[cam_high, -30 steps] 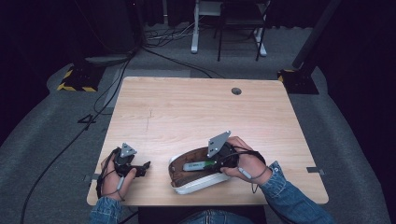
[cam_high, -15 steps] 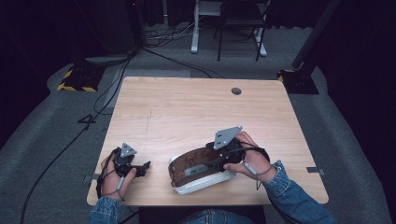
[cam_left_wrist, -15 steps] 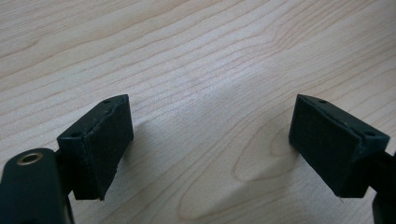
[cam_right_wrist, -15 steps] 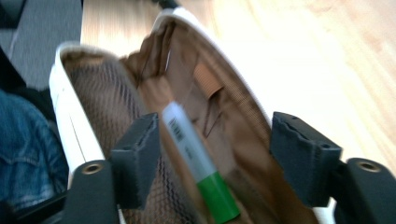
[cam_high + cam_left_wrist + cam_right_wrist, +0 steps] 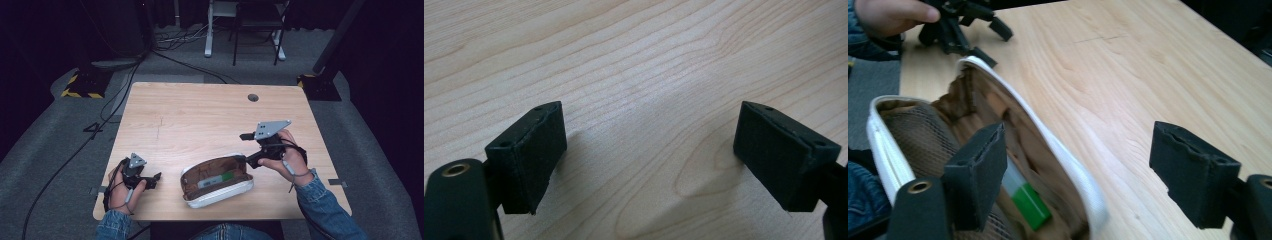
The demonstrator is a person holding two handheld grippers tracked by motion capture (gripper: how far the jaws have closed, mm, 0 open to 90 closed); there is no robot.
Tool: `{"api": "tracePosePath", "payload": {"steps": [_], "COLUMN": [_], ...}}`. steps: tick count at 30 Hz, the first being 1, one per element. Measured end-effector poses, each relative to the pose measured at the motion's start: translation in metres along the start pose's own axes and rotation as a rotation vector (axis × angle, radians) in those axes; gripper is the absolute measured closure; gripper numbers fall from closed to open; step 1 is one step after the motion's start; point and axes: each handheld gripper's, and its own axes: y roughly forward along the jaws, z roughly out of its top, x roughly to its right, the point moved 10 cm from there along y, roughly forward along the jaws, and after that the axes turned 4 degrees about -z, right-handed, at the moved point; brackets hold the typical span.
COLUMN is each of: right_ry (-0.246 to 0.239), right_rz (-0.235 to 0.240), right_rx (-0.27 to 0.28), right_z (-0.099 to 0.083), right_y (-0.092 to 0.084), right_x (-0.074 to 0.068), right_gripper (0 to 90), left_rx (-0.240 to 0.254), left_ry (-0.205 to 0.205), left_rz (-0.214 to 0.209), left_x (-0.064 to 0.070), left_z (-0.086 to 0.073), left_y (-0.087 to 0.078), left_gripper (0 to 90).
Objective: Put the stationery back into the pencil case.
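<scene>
An open pouch (image 5: 220, 192) with a white shell and brown lining lies near the table's front edge. Inside it rests a white and green item (image 5: 218, 179). My right gripper (image 5: 247, 149) is open just off the pouch's right end, held above the table. In the right gripper view its left jaw hangs over the pouch (image 5: 908, 130) and the green item (image 5: 1030, 205), and its right jaw is over bare wood. My left gripper (image 5: 154, 181) sits open to the left of the pouch. In its own view the left gripper (image 5: 649, 155) has only wood between its jaws.
The wooden table (image 5: 200, 115) stretches bare behind the pouch, with a round cable hole (image 5: 253, 97) at the back right. In the right gripper view the other hand and left gripper (image 5: 963, 25) lie beyond the pouch. Cables and stands are on the floor beyond.
My right gripper has lifted off the pouch and drawn back to the right. The green and white item now lies uncovered inside. The left gripper has stayed still.
</scene>
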Motion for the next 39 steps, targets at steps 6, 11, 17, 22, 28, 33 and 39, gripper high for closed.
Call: {"api": "tracePosePath", "payload": {"steps": [6,11,17,22,28,33,39], "right_ry": [0.043,0.069,0.134,0.163,0.217,0.246,0.292], "right_rz": [-0.052,-0.104,-0.173,-0.205,-0.256,-0.28,-0.313], "right_rx": [0.001,-0.012,-0.031,-0.05,-0.078,-0.104,-0.12], "right_z": [-0.011,-0.021,-0.042,-0.06,-0.093,-0.119,-0.146], "right_y": [-0.015,-0.025,-0.039,-0.045,-0.051,-0.055,-0.059], "right_x": [0.023,0.039,0.062,0.074,0.094,0.103,0.111], "right_gripper": [19.9,18.9,18.7,18.9,18.8,19.0,18.5], "left_rx": [-0.003,0.001,0.0,0.0,0.001,0.001,0.001], "left_ry": [0.012,0.003,0.008,0.008,0.007,0.005,0.006], "left_rz": [0.003,-0.005,-0.006,-0.006,-0.006,-0.005,-0.005], "left_x": [-0.001,-0.001,-0.001,-0.001,-0.001,-0.001,-0.001], "left_z": [0.001,0.001,0.002,0.002,0.002,0.002,0.002], "left_y": [0.0,0.001,0.002,0.002,0.002,0.002,0.002], "left_gripper": [13.9,13.8,13.8,13.8,13.8,13.8,13.8]}}
